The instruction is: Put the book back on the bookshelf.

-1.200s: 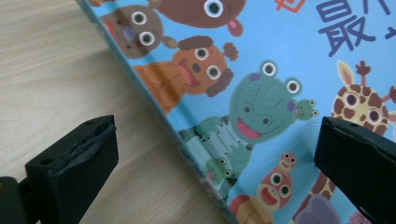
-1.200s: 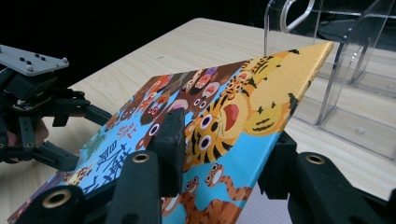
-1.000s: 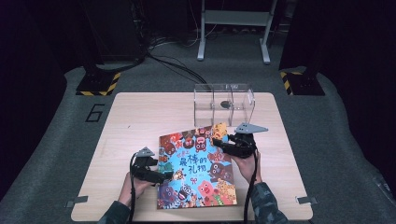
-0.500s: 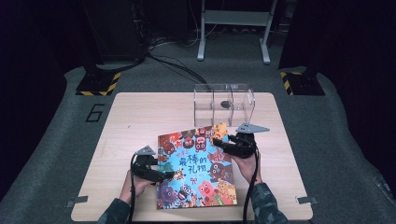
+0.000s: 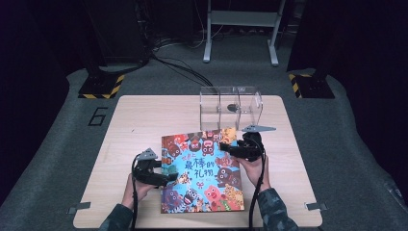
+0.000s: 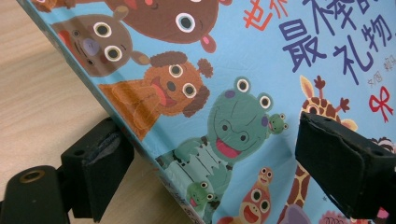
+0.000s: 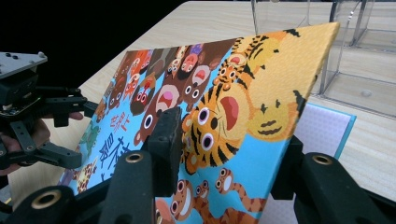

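A person sits at the near edge of a pale wooden table (image 5: 144, 115), a gripper in each hand, and between them lies a picture book (image 5: 202, 171) with a bright blue cover crowded with cartoon animals. The right gripper (image 5: 230, 147) has the front cover pinched at its far right corner: in the right gripper view one black jaw lies over the tiger drawing on the book (image 7: 224, 121) and the other sits behind the cover, which is lifted and tilted up off the pages beneath (a pale inner page shows under it). The grip has just slackened by a hair, yet the pads are on the cover.

The left gripper (image 5: 169, 179) is at the book's left edge, jaws wide and just now drawing together. In the left gripper view the cover's edge (image 6: 154, 154) runs between the two pads, one under it on the table side, one above the giraffe, and neither presses on it.

Beyond the book, toward the far edge, stands a clear acrylic box (image 5: 231, 107), just past the book's far corner.
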A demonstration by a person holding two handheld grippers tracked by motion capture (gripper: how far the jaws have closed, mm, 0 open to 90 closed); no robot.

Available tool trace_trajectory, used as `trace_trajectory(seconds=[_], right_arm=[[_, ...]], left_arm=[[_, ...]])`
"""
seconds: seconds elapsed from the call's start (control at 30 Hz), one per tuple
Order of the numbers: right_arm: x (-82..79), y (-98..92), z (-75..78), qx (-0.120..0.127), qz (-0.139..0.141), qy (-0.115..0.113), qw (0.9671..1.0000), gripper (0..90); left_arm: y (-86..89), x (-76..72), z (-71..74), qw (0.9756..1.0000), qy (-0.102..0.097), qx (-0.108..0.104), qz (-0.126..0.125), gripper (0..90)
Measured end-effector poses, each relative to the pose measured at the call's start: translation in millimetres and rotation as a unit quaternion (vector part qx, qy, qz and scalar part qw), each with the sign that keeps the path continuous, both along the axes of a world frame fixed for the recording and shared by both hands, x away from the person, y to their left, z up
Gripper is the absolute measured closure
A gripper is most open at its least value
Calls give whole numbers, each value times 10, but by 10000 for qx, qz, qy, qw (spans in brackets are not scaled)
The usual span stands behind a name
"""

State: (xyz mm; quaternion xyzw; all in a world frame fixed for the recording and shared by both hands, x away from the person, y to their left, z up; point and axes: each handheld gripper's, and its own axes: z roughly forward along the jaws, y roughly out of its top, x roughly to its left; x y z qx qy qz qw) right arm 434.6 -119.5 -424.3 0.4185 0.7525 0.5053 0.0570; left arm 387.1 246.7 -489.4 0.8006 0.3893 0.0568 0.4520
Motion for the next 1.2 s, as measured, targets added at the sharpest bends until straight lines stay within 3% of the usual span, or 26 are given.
trace_trajectory(seconds=[0.4,0.73,0.9,0.93,0.97,1.2], right_arm=[[35,57,87,-164,-47,151,9997,510],[22,43,140,-398,-88,212,9989,472],[6,43,196,-515,-107,111,9986,456],[12,41,207,-552,-76,-2,9984,456],[8,43,224,-540,-90,25,9985,456],[-17,37,326,-625,-143,-147,9978,450]], left_arm=[[75,-41,115,9995,-282,50,91,241],[76,-53,293,9963,-790,221,250,391],[73,-60,351,9952,-907,201,298,436],[92,-57,370,9954,-904,242,216,446],[86,-63,371,9946,-982,178,285,456],[74,-87,455,9914,-1253,244,271,501]])
